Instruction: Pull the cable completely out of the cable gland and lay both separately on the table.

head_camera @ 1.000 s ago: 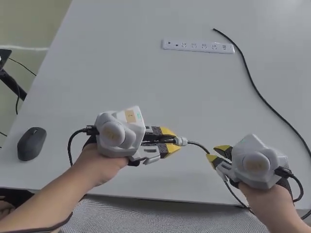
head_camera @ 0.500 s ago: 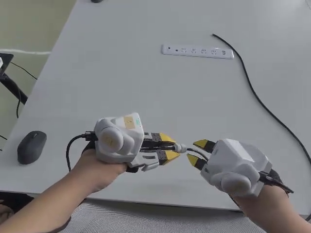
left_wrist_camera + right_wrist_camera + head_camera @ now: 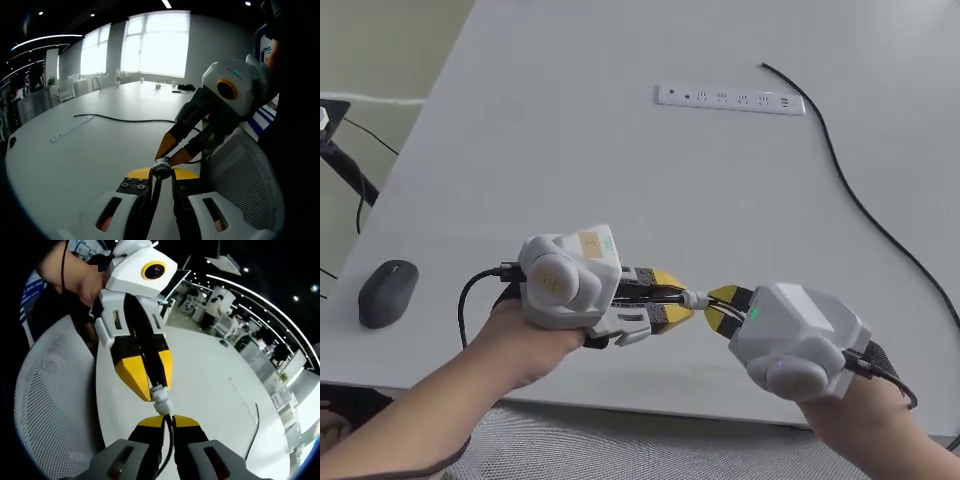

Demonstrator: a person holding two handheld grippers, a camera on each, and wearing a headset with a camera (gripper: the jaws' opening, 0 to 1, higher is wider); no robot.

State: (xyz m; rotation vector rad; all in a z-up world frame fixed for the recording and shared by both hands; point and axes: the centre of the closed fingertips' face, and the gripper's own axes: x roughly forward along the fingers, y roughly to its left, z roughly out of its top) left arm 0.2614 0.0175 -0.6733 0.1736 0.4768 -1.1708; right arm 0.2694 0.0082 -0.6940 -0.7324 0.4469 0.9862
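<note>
Pinching thin, prob. limp cable [image 3: 170,437] beside rigid, light cable gland [image 3: 693,296] w/ right gripper [image 3: 718,307]; left gripper [image 3: 672,301] clamped on gland body

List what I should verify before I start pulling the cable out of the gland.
1. Left hand-held gripper clamped on the cable gland: ok.
2. Right hand-held gripper shut on the cable right beside the gland: ok.
3. Both held above the table, free to pull apart: ok.
4. Bare table surface ahead for laying both down: ok.
5. Gland nut loosened enough to release the cable: cannot tell.
</note>
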